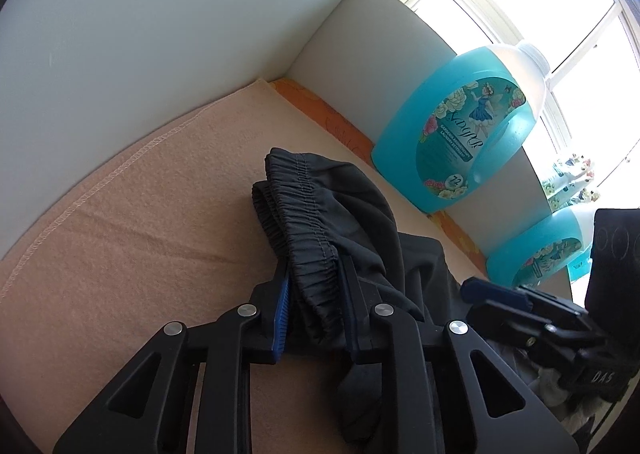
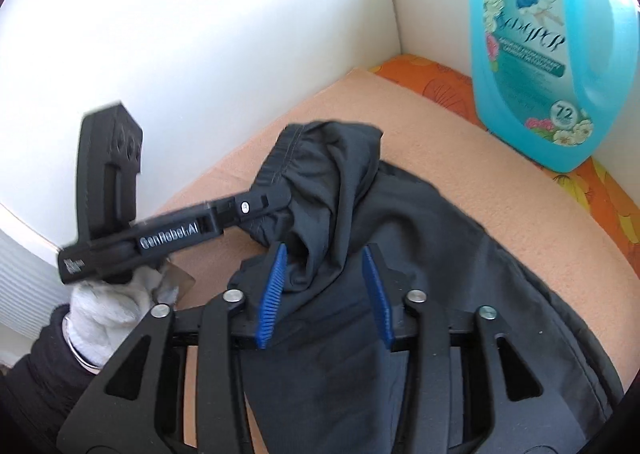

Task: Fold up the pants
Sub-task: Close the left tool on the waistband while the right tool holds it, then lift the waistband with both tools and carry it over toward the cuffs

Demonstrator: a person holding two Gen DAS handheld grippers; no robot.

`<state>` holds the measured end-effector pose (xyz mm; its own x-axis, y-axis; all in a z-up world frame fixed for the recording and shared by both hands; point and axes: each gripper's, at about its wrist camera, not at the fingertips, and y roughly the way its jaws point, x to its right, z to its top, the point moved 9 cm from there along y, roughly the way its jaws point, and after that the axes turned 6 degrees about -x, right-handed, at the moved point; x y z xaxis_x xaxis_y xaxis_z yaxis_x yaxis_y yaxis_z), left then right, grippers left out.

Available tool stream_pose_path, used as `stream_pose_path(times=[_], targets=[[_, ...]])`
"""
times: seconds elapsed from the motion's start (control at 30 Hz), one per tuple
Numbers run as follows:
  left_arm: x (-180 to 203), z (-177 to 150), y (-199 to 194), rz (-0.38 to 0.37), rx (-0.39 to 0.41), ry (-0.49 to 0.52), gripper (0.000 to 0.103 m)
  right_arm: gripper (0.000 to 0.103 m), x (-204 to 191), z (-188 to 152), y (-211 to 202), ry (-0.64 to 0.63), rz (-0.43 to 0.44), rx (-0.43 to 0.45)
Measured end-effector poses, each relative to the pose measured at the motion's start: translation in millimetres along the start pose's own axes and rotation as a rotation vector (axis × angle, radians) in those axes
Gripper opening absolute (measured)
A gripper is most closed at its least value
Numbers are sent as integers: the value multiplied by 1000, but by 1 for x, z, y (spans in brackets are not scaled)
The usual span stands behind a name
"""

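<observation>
My left tool (image 1: 316,286) clenches the dark grey pants' gathered elastic waistband (image 1: 308,222); my right tool (image 2: 326,294) straddles fabric, released. A one-sided grip risks the fold skewing on the peach towel-covered surface (image 1: 132,214).

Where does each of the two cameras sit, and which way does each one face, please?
Left wrist: on the left gripper, looking down along its fingers at the pants waistband clamped between them; the right gripper shows at right.
Right wrist: on the right gripper, jaws open around dark cloth; the left gripper and gloved left hand show at left.
Shared: pants, peach blanket, blue detergent bottle, white wall.
</observation>
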<state>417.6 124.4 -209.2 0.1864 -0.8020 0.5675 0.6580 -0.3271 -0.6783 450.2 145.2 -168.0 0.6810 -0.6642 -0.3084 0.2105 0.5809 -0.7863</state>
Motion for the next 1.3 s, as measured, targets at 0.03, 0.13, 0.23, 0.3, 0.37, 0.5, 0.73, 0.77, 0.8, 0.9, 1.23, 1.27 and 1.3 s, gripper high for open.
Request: stream_pose_path(times=[0.03, 0.13, 0.23, 0.3, 0.37, 0.5, 0.73, 0.77, 0.8, 0.9, 1.23, 1.27, 1.3], targets=[[3, 0, 1, 3, 0, 15, 21, 47, 1, 11, -4, 27, 10, 10], [13, -2, 2, 25, 9, 72, 20, 48, -3, 42, 9, 75, -3, -31], [21, -4, 3, 40, 18, 113, 20, 48, -17, 61, 48, 118, 10, -130], [21, -4, 4, 43, 21, 118, 20, 48, -24, 65, 73, 134, 10, -189], [20, -4, 4, 41, 23, 117, 20, 48, -28, 65, 93, 138, -16, -240], [23, -4, 5, 45, 28, 133, 20, 51, -25, 60, 120, 144, -83, -314], [22, -3, 9, 39, 23, 127, 18, 49, -32, 52, 130, 72, -161, -338], [22, -4, 9, 41, 21, 131, 18, 46, -35, 51, 130, 46, -185, -337], [25, -4, 11, 45, 22, 137, 18, 41, -37, 50, 130, 24, -209, -334], [30, -6, 13, 54, 18, 164, 16, 30, -37, 49, 125, 36, -214, -307], [43, -6, -24, 86, 105, 233, 24, 28, -43, 59, 63, 230, 16, -110], [44, -7, -30, 105, 117, 248, 32, 28, -43, 59, 55, 244, 39, -90], [46, -9, -35, 108, 128, 263, 33, 28, -43, 61, 50, 257, 59, -73]])
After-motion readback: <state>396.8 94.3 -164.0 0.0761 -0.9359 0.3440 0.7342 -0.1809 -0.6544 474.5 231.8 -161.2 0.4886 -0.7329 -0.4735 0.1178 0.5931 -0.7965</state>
